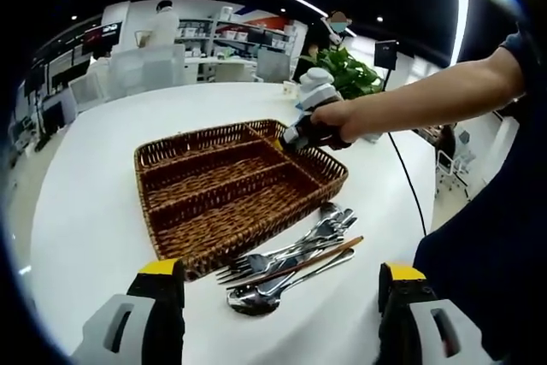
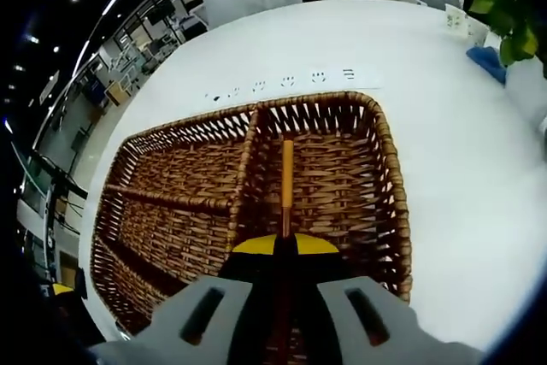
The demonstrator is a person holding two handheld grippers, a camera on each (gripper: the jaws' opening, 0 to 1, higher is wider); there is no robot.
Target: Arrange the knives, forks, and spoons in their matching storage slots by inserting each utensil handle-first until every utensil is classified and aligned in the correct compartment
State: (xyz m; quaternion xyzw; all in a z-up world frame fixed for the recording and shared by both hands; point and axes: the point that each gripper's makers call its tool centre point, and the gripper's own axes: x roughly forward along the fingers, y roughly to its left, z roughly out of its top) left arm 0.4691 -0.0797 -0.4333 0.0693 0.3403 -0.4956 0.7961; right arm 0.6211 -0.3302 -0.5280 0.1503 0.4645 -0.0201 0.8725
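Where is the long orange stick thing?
In the right gripper view, the orange wooden-handled utensil sits pinched in the right gripper, pointing into the brown wicker basket's right-hand compartment.

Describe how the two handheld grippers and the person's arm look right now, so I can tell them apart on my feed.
Left gripper: two light grey jaws with cut-out slots, black inner faces and yellow tips. Right gripper: the same grey slotted jaws, black inside, yellow at the tips; seen from the left gripper view it has a white and black body with a black cable trailing from it. The person wears a dark navy short sleeve.
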